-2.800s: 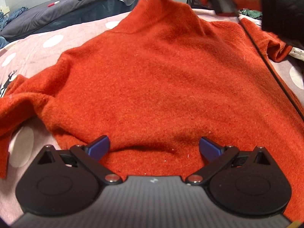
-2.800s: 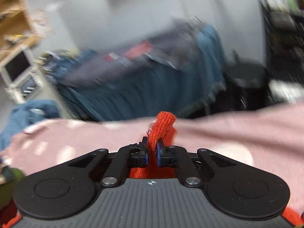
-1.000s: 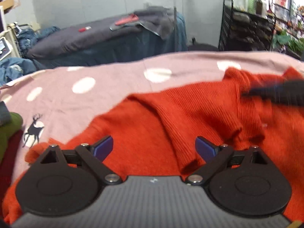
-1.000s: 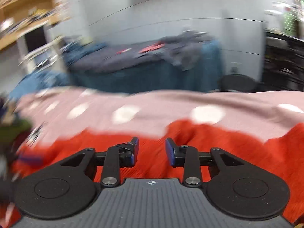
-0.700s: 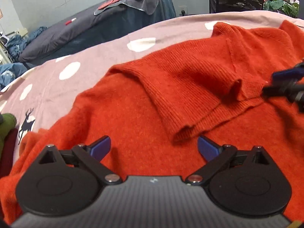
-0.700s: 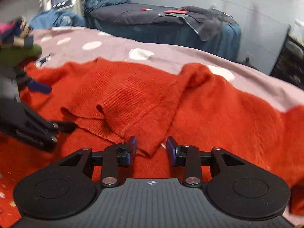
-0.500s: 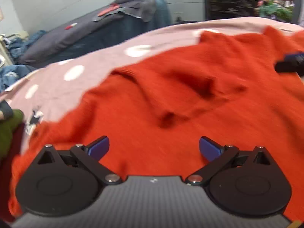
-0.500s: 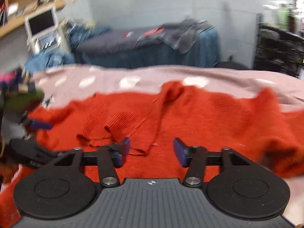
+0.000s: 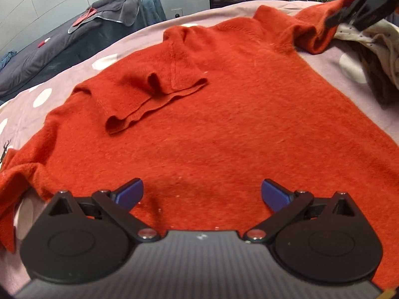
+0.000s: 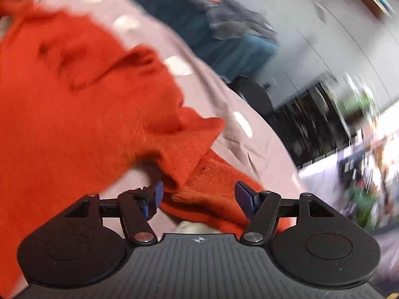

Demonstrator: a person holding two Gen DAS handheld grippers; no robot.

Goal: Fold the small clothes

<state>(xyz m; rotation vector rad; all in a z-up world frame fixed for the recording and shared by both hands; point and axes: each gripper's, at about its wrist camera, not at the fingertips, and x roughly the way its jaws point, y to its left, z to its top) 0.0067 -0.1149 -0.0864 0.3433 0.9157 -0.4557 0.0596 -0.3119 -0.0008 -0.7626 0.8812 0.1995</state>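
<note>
sweater (image 9: 224,114): orange-red knit, spread flat on the pink polka-dot bedspread (image 9: 104,59), its ribbed collar folded down over the chest.
left tool (image 9: 202,191): released, jaws wide, hovering over the sweater's lower edge, nothing between the pads.
right tool (image 10: 198,196): jaws have just been opening, now wide; a sleeve cuff lies between the pads, ungripped.
</note>
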